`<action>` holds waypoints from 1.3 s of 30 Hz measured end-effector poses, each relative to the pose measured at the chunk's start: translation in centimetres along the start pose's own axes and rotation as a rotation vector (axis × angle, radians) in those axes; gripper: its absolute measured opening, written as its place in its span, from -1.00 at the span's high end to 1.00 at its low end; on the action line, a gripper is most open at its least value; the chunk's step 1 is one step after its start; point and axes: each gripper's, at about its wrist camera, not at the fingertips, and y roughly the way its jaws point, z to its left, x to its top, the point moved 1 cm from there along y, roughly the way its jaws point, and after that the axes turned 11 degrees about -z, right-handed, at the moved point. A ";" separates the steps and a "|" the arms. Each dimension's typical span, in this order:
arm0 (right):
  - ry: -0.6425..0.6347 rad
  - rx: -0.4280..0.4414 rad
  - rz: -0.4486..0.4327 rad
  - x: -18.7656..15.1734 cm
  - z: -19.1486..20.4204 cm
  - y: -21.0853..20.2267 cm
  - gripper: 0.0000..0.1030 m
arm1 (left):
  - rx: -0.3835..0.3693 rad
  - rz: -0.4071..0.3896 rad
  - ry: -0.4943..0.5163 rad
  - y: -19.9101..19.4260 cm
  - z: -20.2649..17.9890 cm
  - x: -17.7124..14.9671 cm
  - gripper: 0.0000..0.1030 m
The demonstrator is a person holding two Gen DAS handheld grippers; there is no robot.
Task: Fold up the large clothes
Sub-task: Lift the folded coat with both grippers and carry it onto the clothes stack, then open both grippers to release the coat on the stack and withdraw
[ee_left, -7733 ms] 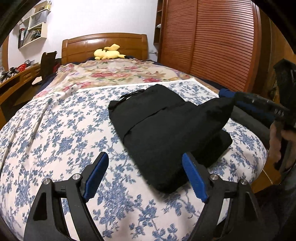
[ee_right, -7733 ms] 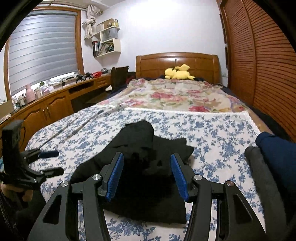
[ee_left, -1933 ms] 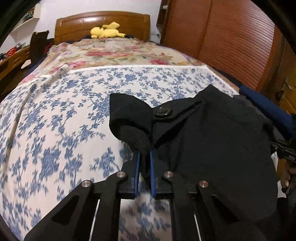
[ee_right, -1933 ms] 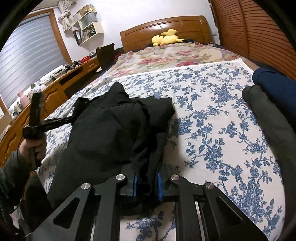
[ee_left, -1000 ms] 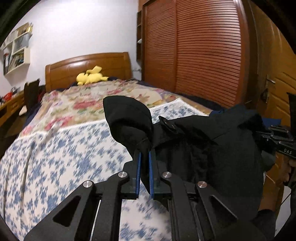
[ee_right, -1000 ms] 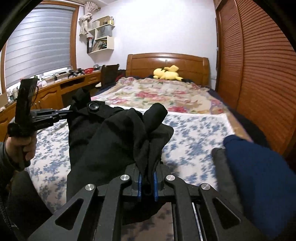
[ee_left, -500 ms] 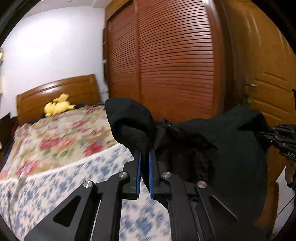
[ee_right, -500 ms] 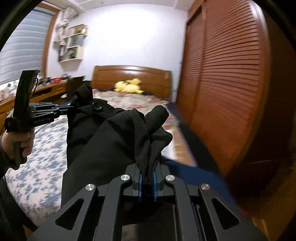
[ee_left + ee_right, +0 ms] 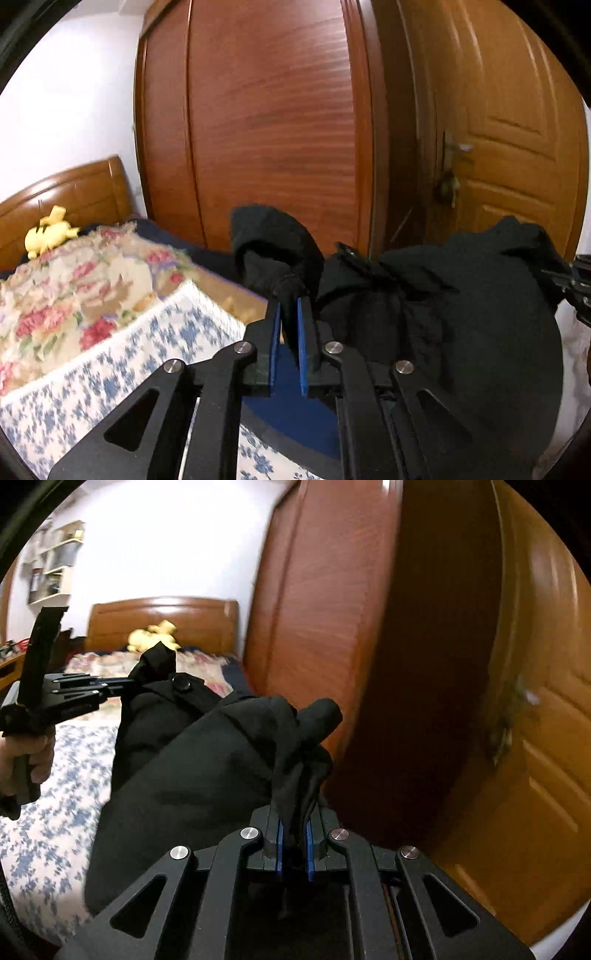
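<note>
Hanging between the two grippers, the black garment (image 9: 192, 760) is clear of the bed (image 9: 122, 354), its long axis running from one clamp to the other. At the left, the left gripper (image 9: 289, 314) is clamped on a bunched corner beside a dark button (image 9: 181, 683); the person's hand (image 9: 35, 753) carries it. At the right, the right gripper (image 9: 293, 830) is clamped on the opposite corner, cloth gathered between its blue pads. Judgement: neither hand is nearer, each has one end, and the body sags below both. Fabric appears thick, matte and creased. A folded blue garment (image 9: 295, 413) lies beneath, beside the wardrobe door (image 9: 273, 122).
</note>
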 end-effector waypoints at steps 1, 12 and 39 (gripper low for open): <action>0.003 -0.016 0.021 -0.6 0.3 0.3 0.83 | 0.011 -0.004 0.002 -0.1 0.0 -0.4 0.83; 0.053 -0.079 -0.074 0.7 0.3 -5.0 -0.23 | -0.009 -0.021 -0.012 -3.0 0.3 -1.8 -0.39; 0.091 0.003 0.171 -0.3 1.8 -1.5 -0.24 | -0.030 0.022 -0.029 -11.7 -2.4 -6.4 -0.87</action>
